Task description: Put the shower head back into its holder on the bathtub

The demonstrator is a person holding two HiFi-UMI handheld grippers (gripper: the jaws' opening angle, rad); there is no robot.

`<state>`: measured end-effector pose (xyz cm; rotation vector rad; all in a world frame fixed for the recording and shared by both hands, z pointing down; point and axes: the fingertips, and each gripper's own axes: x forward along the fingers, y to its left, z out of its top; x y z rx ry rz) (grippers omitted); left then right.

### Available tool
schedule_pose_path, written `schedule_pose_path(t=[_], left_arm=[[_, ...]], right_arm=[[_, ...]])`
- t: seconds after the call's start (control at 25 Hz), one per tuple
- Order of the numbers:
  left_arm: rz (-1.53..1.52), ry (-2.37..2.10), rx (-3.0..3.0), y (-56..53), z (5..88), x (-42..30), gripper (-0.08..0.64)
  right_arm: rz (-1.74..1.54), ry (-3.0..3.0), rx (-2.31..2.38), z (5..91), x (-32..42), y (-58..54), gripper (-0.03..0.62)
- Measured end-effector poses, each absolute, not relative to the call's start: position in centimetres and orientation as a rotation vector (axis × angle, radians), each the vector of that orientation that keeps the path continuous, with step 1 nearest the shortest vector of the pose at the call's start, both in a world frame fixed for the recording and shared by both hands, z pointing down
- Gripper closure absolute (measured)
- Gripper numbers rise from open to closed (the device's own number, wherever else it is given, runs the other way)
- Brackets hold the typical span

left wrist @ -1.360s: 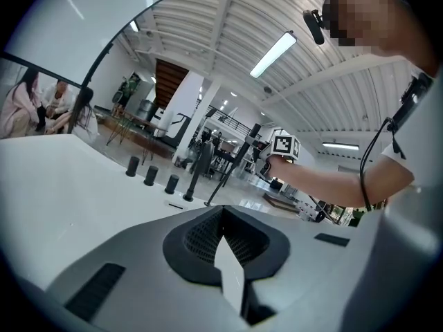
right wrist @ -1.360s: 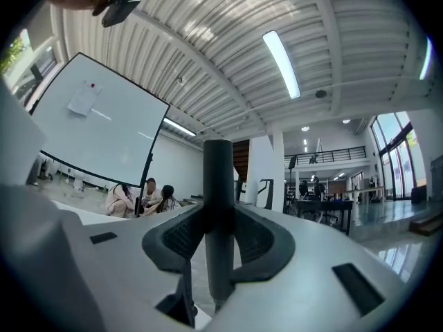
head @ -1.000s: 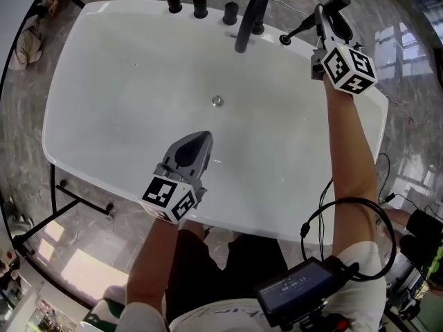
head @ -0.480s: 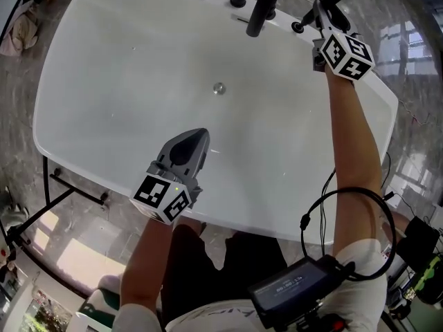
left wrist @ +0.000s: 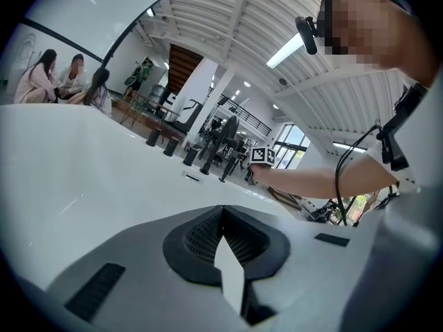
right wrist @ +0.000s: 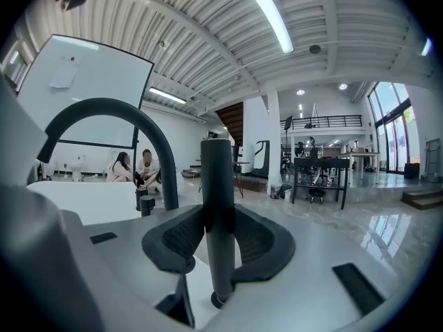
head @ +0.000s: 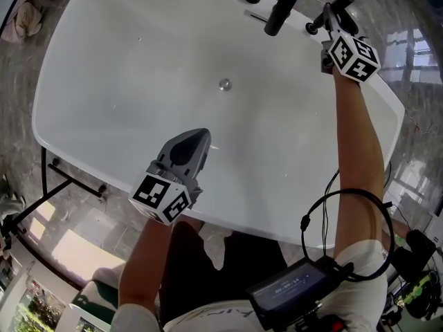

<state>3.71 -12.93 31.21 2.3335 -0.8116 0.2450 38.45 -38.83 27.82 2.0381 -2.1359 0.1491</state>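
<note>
The right tool (head: 331, 19) is clamped on the dark handle of the shower head (right wrist: 220, 206), held upright. It has sunk over the last second toward the far right corner of the white bathtub (head: 387, 109), just beside the arched faucet (head: 285, 5). That suggests seating the head is close, though the holder itself cannot be made out. The left tool (head: 197, 140), jaws together on nothing, hangs over the tub's near edge. The bathtub is dry and empty apart from its drain (head: 223, 84).
</note>
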Motion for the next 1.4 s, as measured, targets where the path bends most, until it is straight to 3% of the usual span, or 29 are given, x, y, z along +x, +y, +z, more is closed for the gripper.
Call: schedule_pose_path(t=[1.16,1.4], left_arm=[[0.236,-0.872,2.284,-10.6,31.3,2.1,0.546],[0.243,-0.87,2.278,-9.0,31.7,1.8,0.546]], right_arm=[[0.259,-2.052,1.966,32.4,39.4,-38.5,0.457],[0.268,-2.107,2.01,31.2,40.0,-36.1,0.383]])
